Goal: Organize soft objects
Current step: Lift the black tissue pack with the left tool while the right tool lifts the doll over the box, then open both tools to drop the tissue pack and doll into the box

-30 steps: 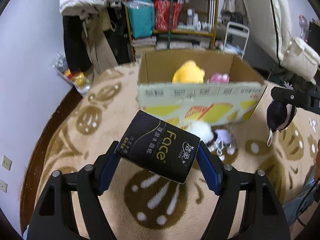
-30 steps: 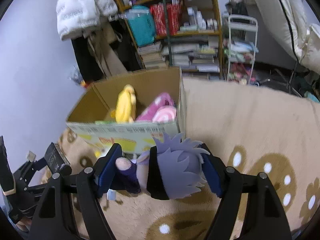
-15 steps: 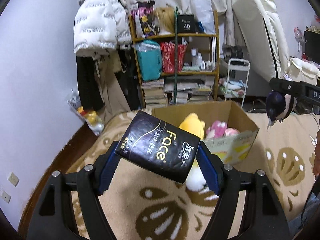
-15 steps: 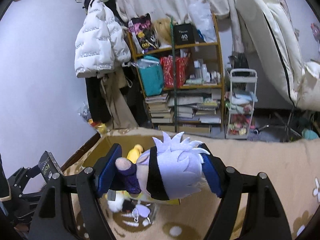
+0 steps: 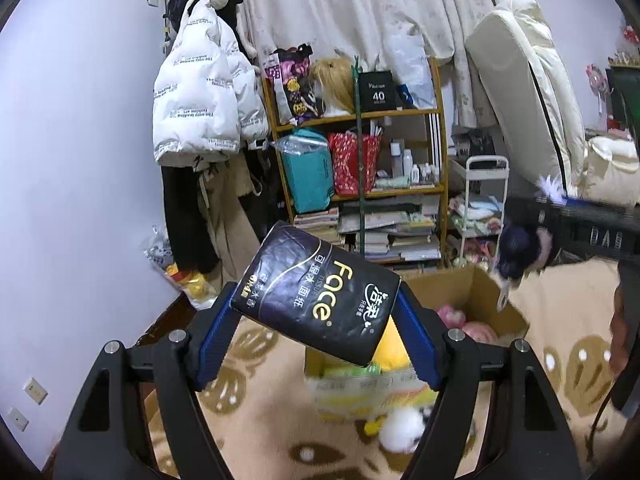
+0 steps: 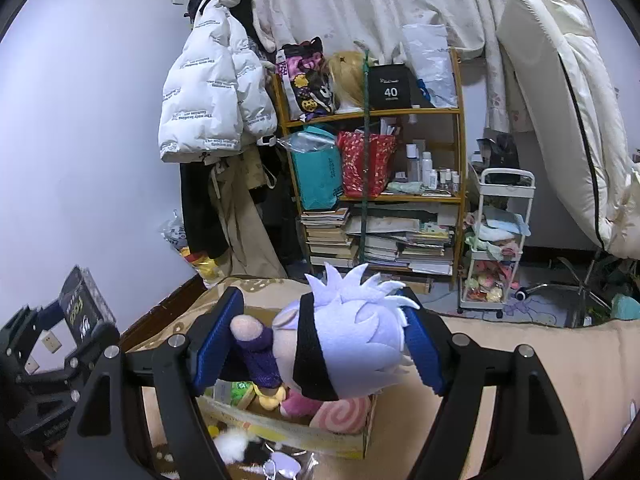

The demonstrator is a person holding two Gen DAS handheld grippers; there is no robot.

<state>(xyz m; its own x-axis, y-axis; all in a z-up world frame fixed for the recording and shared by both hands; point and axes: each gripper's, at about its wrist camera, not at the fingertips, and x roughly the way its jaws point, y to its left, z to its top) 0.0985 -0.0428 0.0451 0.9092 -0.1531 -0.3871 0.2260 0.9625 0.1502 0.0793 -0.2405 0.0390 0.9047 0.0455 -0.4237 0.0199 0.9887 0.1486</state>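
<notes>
My left gripper (image 5: 316, 334) is shut on a black tissue pack (image 5: 316, 294) with gold "Face" lettering, held in the air before the cardboard box (image 5: 476, 284). My right gripper (image 6: 316, 342) is shut on a plush doll (image 6: 348, 344) with spiky pale-lilac hair and a black blindfold, above the box (image 6: 348, 446). A yellow plush (image 5: 394, 354) and pink plush toys (image 5: 476, 330) lie inside. The left wrist view shows the doll (image 5: 520, 248) and right gripper at the right edge; the tissue pack (image 6: 82, 300) shows at left in the right wrist view.
A beige patterned rug (image 5: 568, 364) covers the floor. A white fluffy toy (image 5: 402, 432) lies before the box. Behind stand a cluttered wooden shelf (image 6: 380, 196), a hanging white puffer jacket (image 6: 216, 92), a white trolley (image 6: 500, 240) and an upright mattress (image 6: 568, 100).
Both grippers rose and tilted upward with their loads; the box dropped low in both views and the shelf and wall came into sight. Both grips held unchanged.
</notes>
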